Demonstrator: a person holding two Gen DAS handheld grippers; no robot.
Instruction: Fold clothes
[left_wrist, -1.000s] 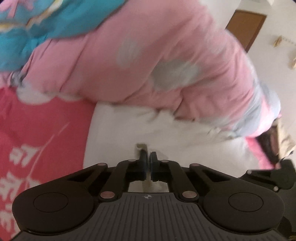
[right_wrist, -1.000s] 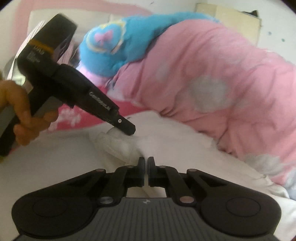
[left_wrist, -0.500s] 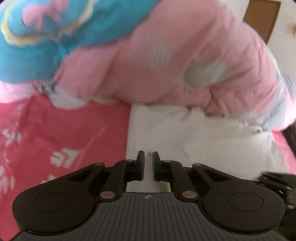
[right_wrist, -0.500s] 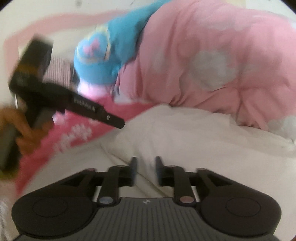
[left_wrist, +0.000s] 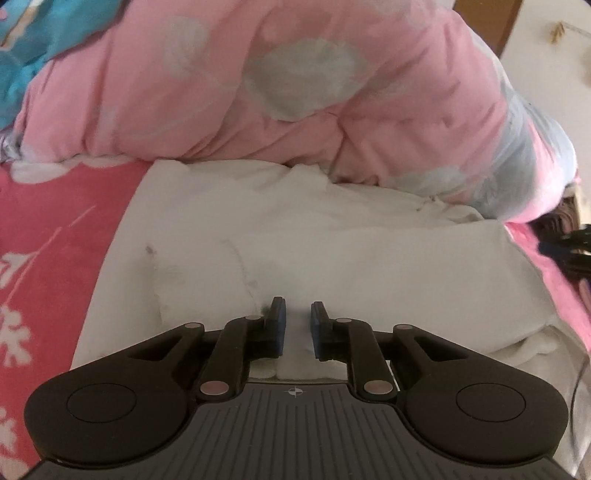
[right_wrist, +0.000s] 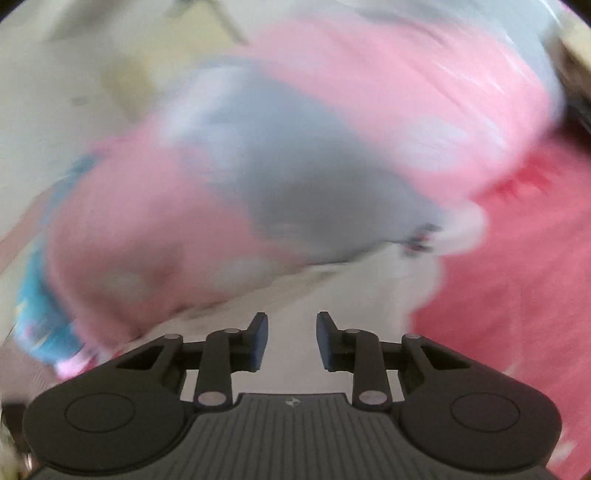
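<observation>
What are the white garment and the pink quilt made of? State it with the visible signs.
White garment: probably soft cotton-like knit, matte; limp wrinkles, no sheen. Pink quilt: likely padded woven fabric, matte; puffy bulges, stitched creases, pale printed blotches.

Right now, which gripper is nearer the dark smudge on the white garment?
Left. The left gripper sits beside the dark smudge; the right gripper is off past the white garment.

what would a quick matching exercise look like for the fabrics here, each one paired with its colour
Column one:
1. garment
2. quilt
3. bedsheet
4. plush item

Column two:
a. deep pink with white print
b. turquoise blue
c. white
d. pale pink with grey patches

Pairs: 1-c, 2-d, 3-a, 4-b
</observation>
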